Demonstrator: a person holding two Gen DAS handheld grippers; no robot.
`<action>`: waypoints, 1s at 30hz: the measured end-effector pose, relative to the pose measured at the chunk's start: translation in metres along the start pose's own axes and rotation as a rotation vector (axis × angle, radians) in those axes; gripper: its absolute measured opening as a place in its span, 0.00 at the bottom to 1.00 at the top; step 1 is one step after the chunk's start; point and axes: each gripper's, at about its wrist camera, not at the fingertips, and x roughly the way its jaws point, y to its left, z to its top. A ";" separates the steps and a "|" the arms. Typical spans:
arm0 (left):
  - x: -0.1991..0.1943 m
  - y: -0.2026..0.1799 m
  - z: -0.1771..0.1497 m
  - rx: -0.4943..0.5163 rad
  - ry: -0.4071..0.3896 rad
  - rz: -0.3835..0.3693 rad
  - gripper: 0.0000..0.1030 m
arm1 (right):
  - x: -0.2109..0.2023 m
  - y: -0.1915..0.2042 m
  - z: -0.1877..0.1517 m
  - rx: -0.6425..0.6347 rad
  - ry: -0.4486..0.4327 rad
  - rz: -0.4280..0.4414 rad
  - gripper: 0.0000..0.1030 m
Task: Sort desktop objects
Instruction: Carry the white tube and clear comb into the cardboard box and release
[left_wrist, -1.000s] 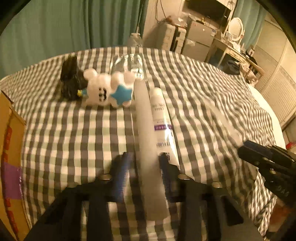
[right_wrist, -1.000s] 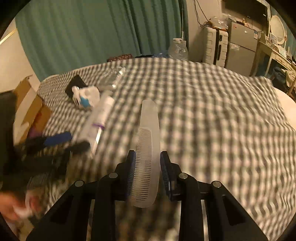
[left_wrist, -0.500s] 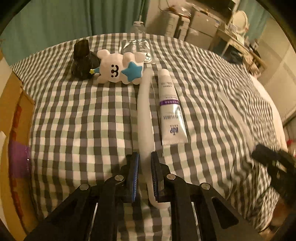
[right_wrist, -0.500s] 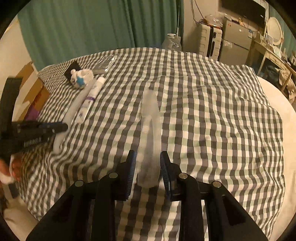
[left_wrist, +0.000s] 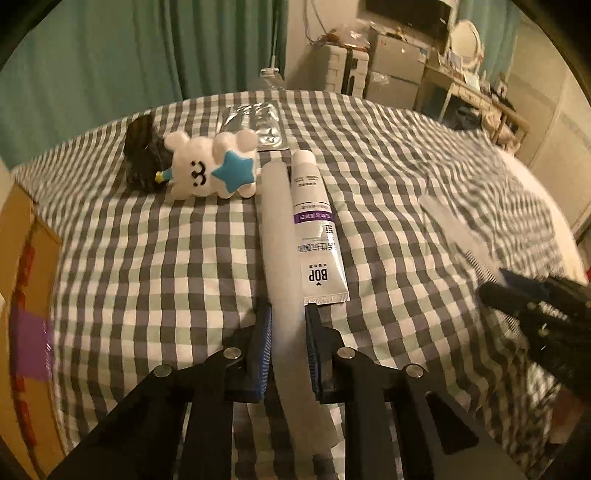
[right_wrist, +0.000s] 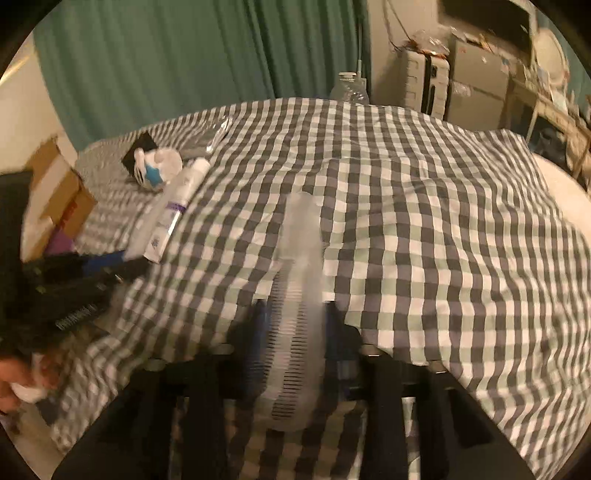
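My left gripper (left_wrist: 288, 325) is shut on a long translucent white comb (left_wrist: 279, 236) that lies along the checked cloth beside a white tube marked BOP (left_wrist: 316, 236). A white plush toy with a blue star (left_wrist: 212, 170), a black object (left_wrist: 142, 155) and a clear packet (left_wrist: 255, 123) lie beyond. My right gripper (right_wrist: 295, 321) is shut on a second translucent comb (right_wrist: 299, 295), held just above the cloth; it also shows in the left wrist view (left_wrist: 458, 236).
A cardboard box (left_wrist: 22, 295) stands at the left edge of the cloth-covered table (right_wrist: 443, 221). A green curtain (right_wrist: 184, 55) hangs behind. Furniture and a plastic bottle (right_wrist: 349, 88) stand beyond the far edge.
The left jaws closed onto the comb beside the tube and now sit slightly wider. The right gripper with its comb moved nearer the left one and is motion-blurred.
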 end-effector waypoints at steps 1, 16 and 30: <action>0.000 0.003 0.001 -0.024 -0.001 -0.015 0.15 | 0.000 0.002 -0.001 -0.020 -0.005 -0.009 0.26; -0.050 0.020 -0.017 -0.117 -0.038 -0.052 0.13 | -0.041 -0.003 0.012 0.023 -0.104 0.028 0.26; -0.124 -0.003 -0.017 -0.140 -0.129 -0.079 0.13 | -0.103 -0.011 0.007 0.061 -0.173 0.063 0.26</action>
